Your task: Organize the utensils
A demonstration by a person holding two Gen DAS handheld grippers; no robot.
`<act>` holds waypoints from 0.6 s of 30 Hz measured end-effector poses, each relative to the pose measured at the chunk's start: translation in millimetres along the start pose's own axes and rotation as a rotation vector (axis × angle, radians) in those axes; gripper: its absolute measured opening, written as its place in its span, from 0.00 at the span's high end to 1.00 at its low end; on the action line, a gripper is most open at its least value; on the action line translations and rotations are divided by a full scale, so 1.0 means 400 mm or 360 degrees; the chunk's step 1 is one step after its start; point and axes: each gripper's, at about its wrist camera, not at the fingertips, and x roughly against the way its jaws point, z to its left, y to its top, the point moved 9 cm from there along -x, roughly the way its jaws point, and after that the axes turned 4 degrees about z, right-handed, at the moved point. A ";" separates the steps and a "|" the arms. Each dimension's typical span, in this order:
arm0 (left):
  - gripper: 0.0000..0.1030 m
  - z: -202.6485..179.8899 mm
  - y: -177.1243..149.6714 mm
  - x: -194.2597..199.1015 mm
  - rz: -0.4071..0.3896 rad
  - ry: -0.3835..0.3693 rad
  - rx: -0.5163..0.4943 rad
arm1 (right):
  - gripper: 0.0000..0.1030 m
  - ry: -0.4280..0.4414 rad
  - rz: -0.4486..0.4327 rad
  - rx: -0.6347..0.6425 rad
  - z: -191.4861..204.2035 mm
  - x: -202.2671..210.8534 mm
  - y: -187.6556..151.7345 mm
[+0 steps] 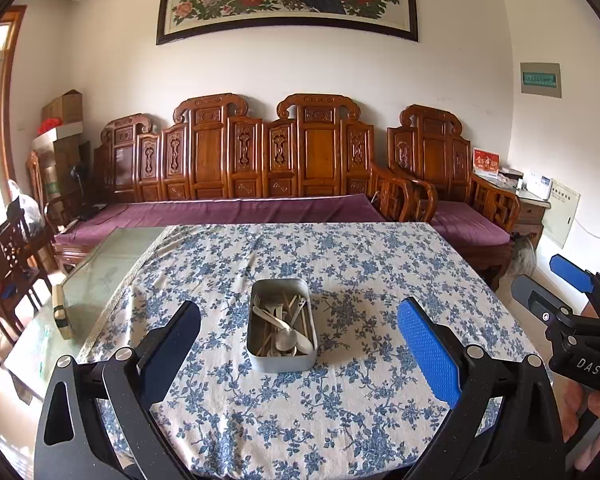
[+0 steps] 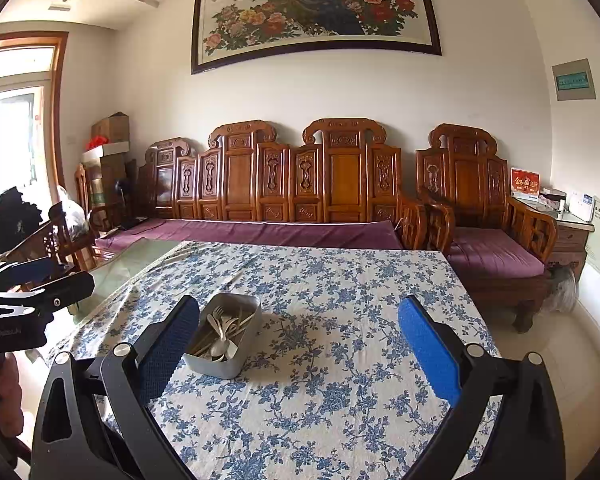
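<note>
Both claws hover level over the near desk, empty. The left claw gapes wide toward the tin of utensils; the right claw gapes too.

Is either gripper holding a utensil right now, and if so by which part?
Nothing is held. Left gripper and right gripper are both open and empty; the utensils lie in the metal tin.

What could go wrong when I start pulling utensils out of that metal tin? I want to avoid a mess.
The utensils lie tangled in the tin, so lifting one may drag others out. The tin sits on a loose, creased tablecloth and could slide when nudged. Both the left gripper and right gripper are open and empty, so nothing steadies it.
</note>
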 end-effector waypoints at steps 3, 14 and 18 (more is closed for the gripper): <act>0.08 0.000 0.001 0.001 -0.0003 0.0004 -0.0002 | 0.03 0.0001 0.0000 -0.0002 0.001 0.001 0.001; 0.08 -0.003 0.004 0.006 -0.0011 0.0002 0.0001 | 0.03 -0.0001 -0.0001 -0.0006 0.000 0.001 0.001; 0.08 -0.006 0.005 0.014 -0.0019 0.0004 -0.0002 | 0.03 -0.0001 -0.0002 -0.0006 0.000 0.001 0.001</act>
